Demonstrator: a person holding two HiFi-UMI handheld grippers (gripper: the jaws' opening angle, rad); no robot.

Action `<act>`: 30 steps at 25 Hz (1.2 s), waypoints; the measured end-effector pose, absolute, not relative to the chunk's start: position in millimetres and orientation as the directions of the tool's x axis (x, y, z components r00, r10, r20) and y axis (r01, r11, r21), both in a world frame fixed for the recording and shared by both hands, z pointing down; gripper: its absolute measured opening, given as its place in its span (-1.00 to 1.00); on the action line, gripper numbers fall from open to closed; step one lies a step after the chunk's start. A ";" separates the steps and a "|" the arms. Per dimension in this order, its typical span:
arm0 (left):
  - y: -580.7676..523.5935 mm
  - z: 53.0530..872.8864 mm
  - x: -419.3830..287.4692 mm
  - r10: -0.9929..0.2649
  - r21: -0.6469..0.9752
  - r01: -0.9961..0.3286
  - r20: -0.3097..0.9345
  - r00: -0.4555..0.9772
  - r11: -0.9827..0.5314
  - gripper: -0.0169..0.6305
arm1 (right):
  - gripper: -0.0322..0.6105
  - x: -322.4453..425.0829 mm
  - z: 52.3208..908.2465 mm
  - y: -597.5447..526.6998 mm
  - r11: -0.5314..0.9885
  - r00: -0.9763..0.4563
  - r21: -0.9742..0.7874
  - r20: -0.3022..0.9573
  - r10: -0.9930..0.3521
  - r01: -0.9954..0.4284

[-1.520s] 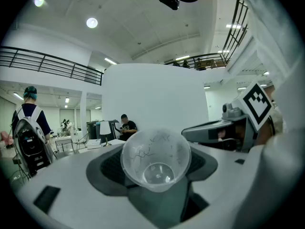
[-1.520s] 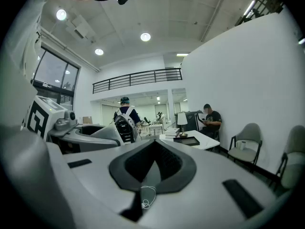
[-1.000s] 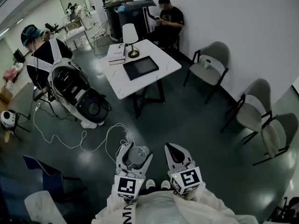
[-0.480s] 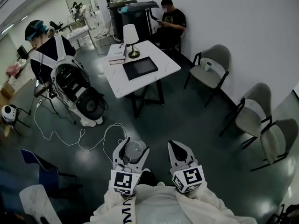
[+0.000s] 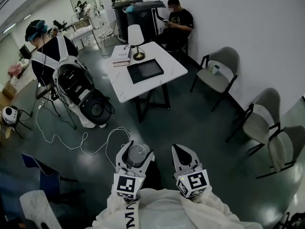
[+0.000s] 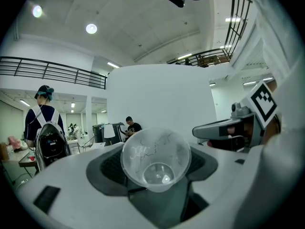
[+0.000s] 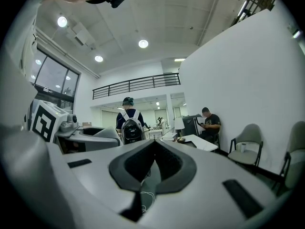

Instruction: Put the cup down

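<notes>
A clear plastic cup (image 5: 137, 155) lies on its side between the jaws of my left gripper (image 5: 138, 149), which is shut on it low in the head view, over the dark floor. In the left gripper view the cup (image 6: 143, 151) shows its open mouth toward the camera, held by both dark pads of the left gripper (image 6: 156, 168). Beside it my right gripper (image 5: 179, 149) is shut with nothing in it. The right gripper view shows the right gripper (image 7: 155, 143) with its tips together and no object between them.
Ahead stands a white table (image 5: 162, 80) bearing a black tray (image 5: 145, 70), a lamp (image 5: 137, 37) and books (image 5: 121, 55). A person with a backpack (image 5: 47, 51) and a white machine (image 5: 78, 92) are at left, with a cable (image 5: 95, 144) on the floor. Chairs (image 5: 217, 73) line the right wall.
Both grippers and the view have drifted slightly forward across the floor. The cup stays gripped in the left gripper; the right stays shut.
</notes>
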State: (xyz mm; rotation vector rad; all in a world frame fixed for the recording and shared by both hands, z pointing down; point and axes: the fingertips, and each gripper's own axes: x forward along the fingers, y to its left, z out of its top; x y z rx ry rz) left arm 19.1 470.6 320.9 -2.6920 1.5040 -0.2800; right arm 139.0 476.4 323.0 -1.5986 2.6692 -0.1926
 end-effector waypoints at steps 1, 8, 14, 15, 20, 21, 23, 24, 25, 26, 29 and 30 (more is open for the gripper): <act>466.0 322.0 18.5 -0.848 -0.126 -0.840 0.135 0.513 -0.528 0.07 | -0.88 138.2 323.6 472.6 0.467 -0.474 -0.117 0.044 -0.879 -0.877; 424.1 337.4 9.6 -0.845 -0.109 -0.841 0.146 0.514 -0.530 0.07 | -0.88 130.2 342.7 432.7 0.465 -0.476 -0.125 0.079 -0.876 -0.876; 373.1 345.6 -2.7 -0.846 -0.098 -0.845 0.167 0.506 -0.525 0.07 | -0.88 117.7 352.4 381.5 0.474 -0.488 -0.138 0.100 -0.867 -0.870; 363.5 346.9 -5.0 -0.846 -0.096 -0.846 0.170 0.506 -0.525 0.07 | -0.88 114.5 351.6 372.1 0.478 -0.492 -0.137 0.100 -0.865 -0.868; 314.4 350.9 -12.3 -0.843 -0.096 -0.844 0.178 0.508 -0.528 0.07 | -0.88 104.8 359.1 323.4 0.477 -0.495 -0.152 0.109 -0.862 -0.865; 304.5 352.1 -14.1 -0.843 -0.097 -0.844 0.181 0.507 -0.528 0.07 | -0.88 103.5 358.6 312.4 0.476 -0.493 -0.150 0.107 -0.863 -0.866; 286.0 355.7 -18.2 -0.843 -0.097 -0.844 0.187 0.505 -0.527 0.07 | -0.88 100.9 357.4 291.3 0.474 -0.489 -0.144 0.103 -0.866 -0.869; 277.5 357.6 -20.5 -0.843 -0.096 -0.845 0.192 0.503 -0.526 0.07 | -0.88 99.5 358.5 281.7 0.472 -0.488 -0.145 0.105 -0.867 -0.870; 269.0 359.3 -22.8 -0.842 -0.095 -0.845 0.197 0.502 -0.526 0.07 | -0.88 98.0 361.2 272.5 0.470 -0.487 -0.149 0.111 -0.867 -0.870; 260.1 360.3 -25.2 -0.842 -0.094 -0.846 0.202 0.501 -0.525 0.07 | -0.88 96.1 363.8 263.2 0.468 -0.486 -0.154 0.118 -0.866 -0.870; 232.9 359.1 -32.1 -0.840 -0.093 -0.845 0.209 0.501 -0.527 0.07 | -0.88 87.6 364.3 235.9 0.473 -0.492 -0.156 0.130 -0.861 -0.867; 223.7 358.4 -34.4 -0.839 -0.095 -0.844 0.210 0.501 -0.528 0.07 | -0.88 84.9 365.4 226.8 0.474 -0.494 -0.157 0.132 -0.859 -0.866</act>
